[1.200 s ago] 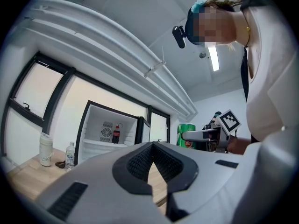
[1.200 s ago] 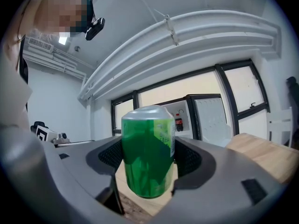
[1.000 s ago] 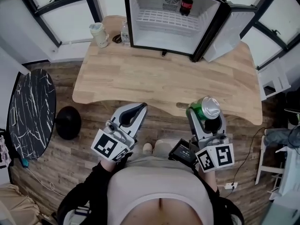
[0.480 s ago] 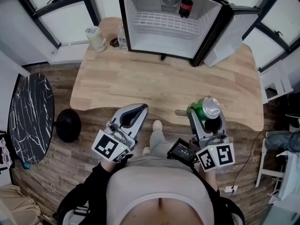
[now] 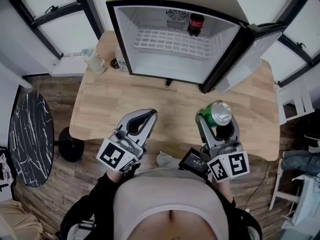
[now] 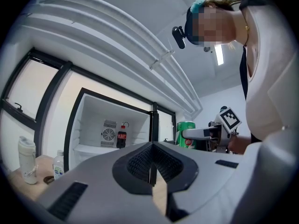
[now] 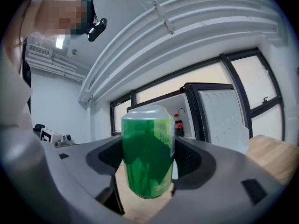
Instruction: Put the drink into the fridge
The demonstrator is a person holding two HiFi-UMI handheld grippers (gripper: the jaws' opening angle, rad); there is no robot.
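My right gripper [image 5: 216, 119] is shut on a green drink can [image 5: 215, 114], held upright over the near part of the wooden table [image 5: 175, 99]. That can [image 7: 148, 157] fills the middle of the right gripper view, squeezed between both jaws. My left gripper [image 5: 141, 120] is shut and holds nothing; its jaws meet in the left gripper view [image 6: 152, 171]. The small black fridge [image 5: 150, 39] stands at the far side of the table with its door [image 5: 245, 59] swung open to the right. A cola bottle [image 5: 194, 24] stands on its white wire shelf.
A pale cup [image 5: 91, 60] and a small clear bottle [image 5: 120, 59] stand on the table left of the fridge. A round black marble side table [image 5: 27, 129] sits on the wood floor at the left. Windows with dark frames run behind the table.
The view has closed in on the table and fridge. Both grippers now hang over the table's near part instead of over the floor before it. The can stays gripped.
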